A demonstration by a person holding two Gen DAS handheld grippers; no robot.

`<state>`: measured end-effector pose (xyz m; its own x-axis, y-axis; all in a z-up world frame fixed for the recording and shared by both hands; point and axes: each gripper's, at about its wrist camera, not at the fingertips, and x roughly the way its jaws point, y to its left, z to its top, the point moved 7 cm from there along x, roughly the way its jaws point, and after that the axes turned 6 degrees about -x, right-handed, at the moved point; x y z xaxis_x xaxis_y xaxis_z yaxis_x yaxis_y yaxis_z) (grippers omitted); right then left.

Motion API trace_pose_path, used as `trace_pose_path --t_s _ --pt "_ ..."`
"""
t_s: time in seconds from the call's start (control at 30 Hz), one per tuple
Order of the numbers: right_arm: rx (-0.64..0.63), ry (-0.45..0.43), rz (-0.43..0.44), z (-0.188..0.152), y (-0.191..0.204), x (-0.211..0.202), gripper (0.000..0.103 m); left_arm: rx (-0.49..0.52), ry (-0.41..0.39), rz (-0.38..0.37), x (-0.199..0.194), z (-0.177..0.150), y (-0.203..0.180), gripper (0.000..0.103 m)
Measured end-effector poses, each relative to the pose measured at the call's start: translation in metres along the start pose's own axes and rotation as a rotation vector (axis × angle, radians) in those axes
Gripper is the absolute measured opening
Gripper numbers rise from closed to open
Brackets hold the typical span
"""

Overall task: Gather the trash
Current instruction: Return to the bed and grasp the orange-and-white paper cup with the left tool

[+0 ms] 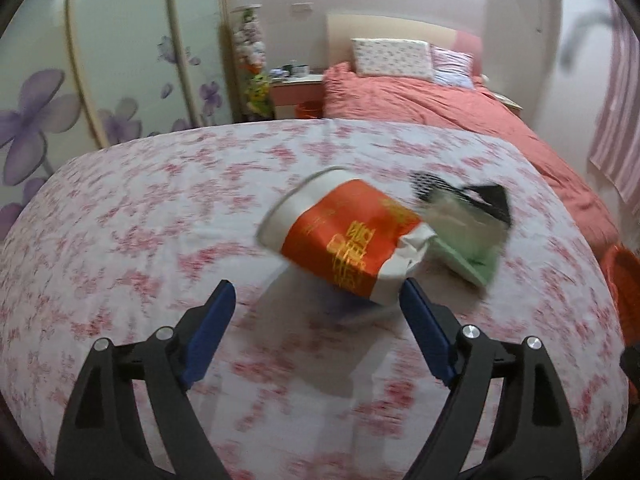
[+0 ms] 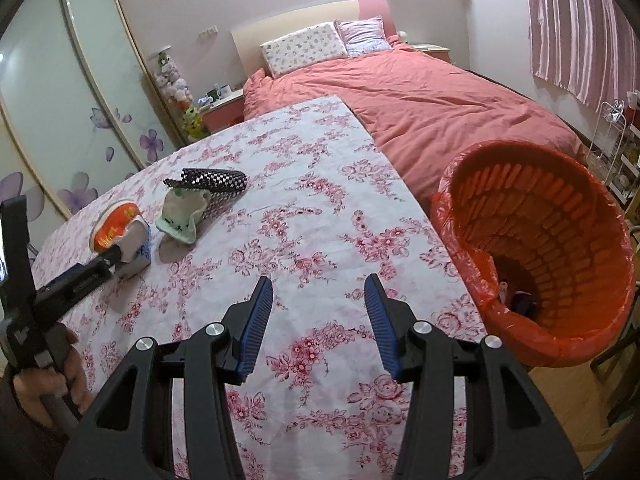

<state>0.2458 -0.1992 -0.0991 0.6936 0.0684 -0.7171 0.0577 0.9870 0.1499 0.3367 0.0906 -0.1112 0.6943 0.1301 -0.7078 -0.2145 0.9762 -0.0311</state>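
Orange paper cup [image 1: 344,232] tipped, just ahead of open left hand-held gripper [image 1: 318,300]

Free: bare tablecloth [image 2: 320,240] ahead of right gripper [image 2: 318,292] | Blocked: bin [image 2: 560,332] at right edge | Left: crushed cup [image 1: 344,232], green wrapper [image 1: 468,236] close together

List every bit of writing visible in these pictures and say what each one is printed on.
Orange and white paper cup: yellow print, seemingly Chinese characters, too blurred to read.
Same cup in the right wrist view: yellow print, too small to read.
Left tongs arm: faint pale lettering along the black bar, too small to read.
Green pouch: dark marks, not readable.
Nothing else legible.
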Motion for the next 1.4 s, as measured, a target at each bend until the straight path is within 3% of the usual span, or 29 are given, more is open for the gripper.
trace_pose_path --t_s 0.2,0.27,0.33,0.5,0.6,0.73,0.97,1.1,1.2,1.4 --pt "0.000 0.017 0.015 -0.004 0.006 0.008 0.049 -0.072 0.019 0.084 0.014 0.008 0.057 0.082" --pt "-0.005 0.019 0.020 -0.004 0.009 0.010 0.049 -0.099 0.014 0.071 0.013 0.010 0.069 0.082" --pt "-0.007 0.021 0.023 -0.005 0.010 0.012 0.049 -0.132 -0.009 0.008 0.005 0.012 0.076 0.082" --pt "-0.015 0.030 0.025 -0.005 0.013 0.016 0.049 -0.141 -0.057 -0.127 -0.007 0.024 0.062 0.092" --pt "-0.018 0.032 0.020 -0.005 0.013 0.017 0.049 -0.098 -0.047 -0.161 0.000 0.035 0.041 0.093" --pt "-0.010 0.033 0.015 -0.003 0.010 0.019 0.049 -0.004 -0.036 -0.120 0.020 0.044 0.021 0.093" --pt "-0.019 0.046 0.014 0.000 0.012 0.029 0.049 0.050 0.031 -0.118 0.057 0.051 0.006 0.093" --pt "-0.024 0.056 0.015 -0.001 0.014 0.034 0.051 0.072 0.056 -0.063 0.079 0.056 0.006 0.090" --pt "-0.032 0.064 0.017 -0.002 0.016 0.038 0.051 0.052 0.082 -0.046 0.091 0.058 0.013 0.083" --pt "-0.042 0.077 0.018 -0.002 0.019 0.044 0.051 -0.002 0.085 -0.066 0.098 0.063 0.028 0.083"
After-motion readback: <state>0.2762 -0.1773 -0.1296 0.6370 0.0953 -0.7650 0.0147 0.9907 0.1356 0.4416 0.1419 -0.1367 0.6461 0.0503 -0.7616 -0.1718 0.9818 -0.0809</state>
